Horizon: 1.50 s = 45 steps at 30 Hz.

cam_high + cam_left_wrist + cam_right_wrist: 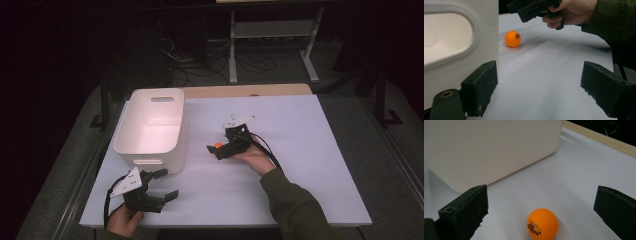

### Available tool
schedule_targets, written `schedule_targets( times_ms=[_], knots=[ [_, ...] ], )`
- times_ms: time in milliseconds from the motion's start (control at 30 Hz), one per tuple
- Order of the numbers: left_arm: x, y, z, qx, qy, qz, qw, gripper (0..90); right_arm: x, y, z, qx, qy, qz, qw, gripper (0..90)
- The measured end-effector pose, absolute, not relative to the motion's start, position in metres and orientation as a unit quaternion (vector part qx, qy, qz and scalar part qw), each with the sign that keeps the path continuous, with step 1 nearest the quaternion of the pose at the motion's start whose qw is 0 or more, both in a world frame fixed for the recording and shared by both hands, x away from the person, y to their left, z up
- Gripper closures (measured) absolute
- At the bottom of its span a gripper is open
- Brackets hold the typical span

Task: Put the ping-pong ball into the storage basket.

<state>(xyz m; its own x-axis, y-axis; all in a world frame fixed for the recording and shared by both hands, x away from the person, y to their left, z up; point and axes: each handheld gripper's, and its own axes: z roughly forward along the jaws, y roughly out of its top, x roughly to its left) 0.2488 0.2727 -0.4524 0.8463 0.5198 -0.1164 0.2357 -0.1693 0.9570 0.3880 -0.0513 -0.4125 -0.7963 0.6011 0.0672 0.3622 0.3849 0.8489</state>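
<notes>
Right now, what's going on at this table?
A person holds a gripper in each hand over a white table. The right gripper, jaws wide open, is lined up on a small orange ping-pong ball lying on the table beside a white plastic bin; the ball sits between the jaws, not yet gripped. The left gripper, also open and holding nothing, sits near the bin's front corner.

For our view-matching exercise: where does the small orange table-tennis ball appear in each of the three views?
High view: small orange table-tennis ball at centre, right of the white plastic bin.
Left gripper view: upper left, beside the bin's wall.
Right gripper view: bottom centre.
Shared landmark: the bin.
</notes>
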Motion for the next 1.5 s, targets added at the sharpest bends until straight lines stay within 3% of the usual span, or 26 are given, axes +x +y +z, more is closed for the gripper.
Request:
schedule_targets(
  times_ms=[1500],
  knots=[
    [0.249,0.273,-0.452,0.755,0.250,0.119,0.594,13.9,0.396,-0.038,-0.449,0.309,0.852,0.409,0.106,0.0]
  ],
)
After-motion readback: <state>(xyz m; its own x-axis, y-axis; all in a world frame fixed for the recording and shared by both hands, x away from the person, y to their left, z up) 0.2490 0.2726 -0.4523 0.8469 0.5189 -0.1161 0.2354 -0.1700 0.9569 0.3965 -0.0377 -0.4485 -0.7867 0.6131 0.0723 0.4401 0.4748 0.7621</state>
